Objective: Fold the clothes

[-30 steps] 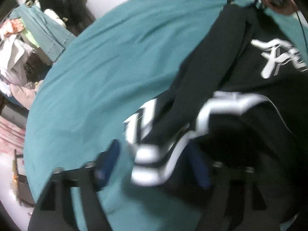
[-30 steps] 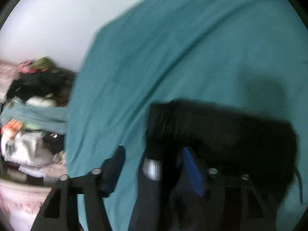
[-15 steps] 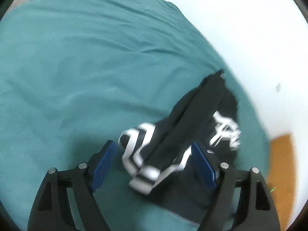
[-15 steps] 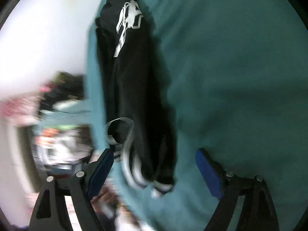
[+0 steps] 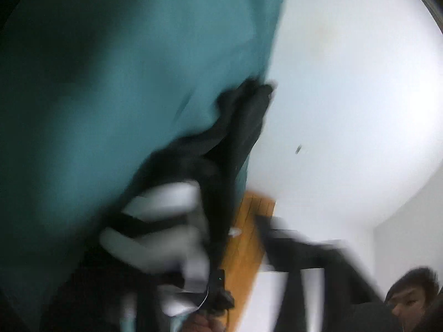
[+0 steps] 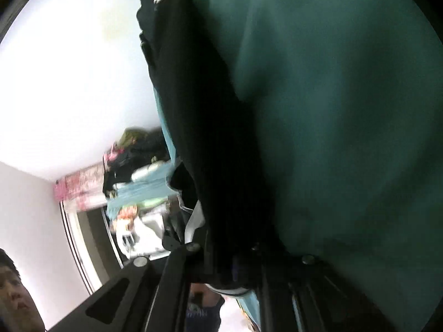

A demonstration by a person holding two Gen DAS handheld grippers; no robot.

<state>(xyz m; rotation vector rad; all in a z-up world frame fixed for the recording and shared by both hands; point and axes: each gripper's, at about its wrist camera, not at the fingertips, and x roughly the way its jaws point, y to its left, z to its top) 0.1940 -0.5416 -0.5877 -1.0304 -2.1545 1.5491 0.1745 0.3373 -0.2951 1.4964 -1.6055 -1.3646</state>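
The black garment [image 6: 193,127] runs long over the teal sheet [image 6: 346,110] into the right gripper [image 6: 232,265] — clamped on it; the left one's state I cannot tell — too blurred.

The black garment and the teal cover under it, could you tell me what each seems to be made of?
Black garment: soft matte fabric, probably a knit sportswear cloth; it drapes and bunches limply, with white stripes. Teal cover: matte woven cloth, likely a bedsheet, with shallow wrinkles and no sheen. Motion blur hides any weave, so fibre type stays open.
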